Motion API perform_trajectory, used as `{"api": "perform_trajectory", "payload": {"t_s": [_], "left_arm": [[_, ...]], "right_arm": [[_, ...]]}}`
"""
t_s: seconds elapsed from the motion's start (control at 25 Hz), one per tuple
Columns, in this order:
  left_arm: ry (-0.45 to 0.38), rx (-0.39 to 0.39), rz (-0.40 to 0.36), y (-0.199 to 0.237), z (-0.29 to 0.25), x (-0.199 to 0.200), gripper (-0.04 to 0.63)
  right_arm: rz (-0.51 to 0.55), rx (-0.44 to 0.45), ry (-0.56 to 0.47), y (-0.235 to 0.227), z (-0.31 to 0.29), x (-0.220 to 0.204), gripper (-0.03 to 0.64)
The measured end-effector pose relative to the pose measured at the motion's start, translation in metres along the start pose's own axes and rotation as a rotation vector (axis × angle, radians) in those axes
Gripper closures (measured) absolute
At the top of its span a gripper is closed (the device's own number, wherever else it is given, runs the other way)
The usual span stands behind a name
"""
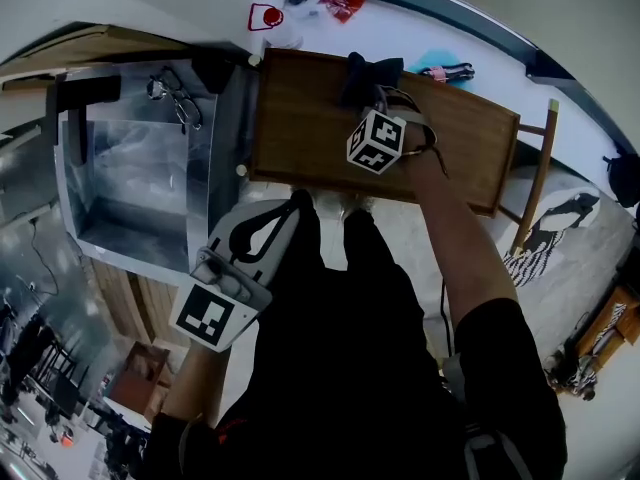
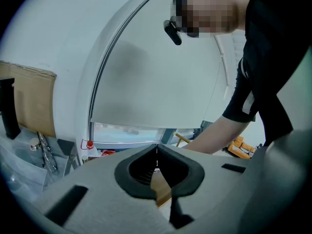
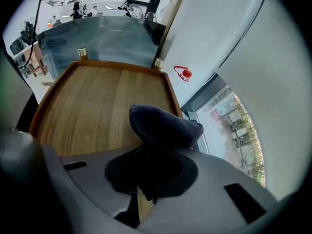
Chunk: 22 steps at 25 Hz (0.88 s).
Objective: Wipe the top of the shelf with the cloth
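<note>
Head view alone gives the layout: wooden shelf top (image 1: 300, 128) with its long axis running left-right, tilted a bit down to the right, and a clear bin (image 1: 72, 183) just beside its left end. The right gripper (image 1: 372, 90) reaches over to the far long edge. The left gripper (image 1: 298, 204) hangs back at the near edge, over the person's dark clothes. The cloth (image 1: 368, 71) shows there only as a dark wad at the far edge, about mid-length. Right gripper view alone shows the grip: fingers (image 3: 117, 174) pinching the cloth, a bunched lump sticking out ahead of them, long axis across the view, bulging right and close to the shelf's right-hand edge. Contact with the wood can't be told. Left gripper view alone shows its fingers (image 2: 123, 172) pressed together at the tips with nothing between, and a person's forearm (image 2: 214, 135) beyond
</note>
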<state>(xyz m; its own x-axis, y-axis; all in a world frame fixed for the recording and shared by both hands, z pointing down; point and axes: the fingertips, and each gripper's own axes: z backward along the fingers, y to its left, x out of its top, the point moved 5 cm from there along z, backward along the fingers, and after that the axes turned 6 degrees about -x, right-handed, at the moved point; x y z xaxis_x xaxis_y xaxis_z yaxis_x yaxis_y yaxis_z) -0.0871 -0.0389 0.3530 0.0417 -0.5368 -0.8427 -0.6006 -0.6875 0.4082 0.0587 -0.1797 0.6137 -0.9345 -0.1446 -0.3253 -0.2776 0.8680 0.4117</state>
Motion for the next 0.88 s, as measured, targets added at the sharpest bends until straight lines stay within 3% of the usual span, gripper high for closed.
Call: {"api": "perform_trajectory", "payload": {"t_s": [0.88], "left_arm": [[0.063,-0.128,-0.072,-0.077,-0.091,0.004,0.574]], "right_arm": [[-0.158,-0.069,0.123,-0.027,0.045,-0.16,0.589]]}}
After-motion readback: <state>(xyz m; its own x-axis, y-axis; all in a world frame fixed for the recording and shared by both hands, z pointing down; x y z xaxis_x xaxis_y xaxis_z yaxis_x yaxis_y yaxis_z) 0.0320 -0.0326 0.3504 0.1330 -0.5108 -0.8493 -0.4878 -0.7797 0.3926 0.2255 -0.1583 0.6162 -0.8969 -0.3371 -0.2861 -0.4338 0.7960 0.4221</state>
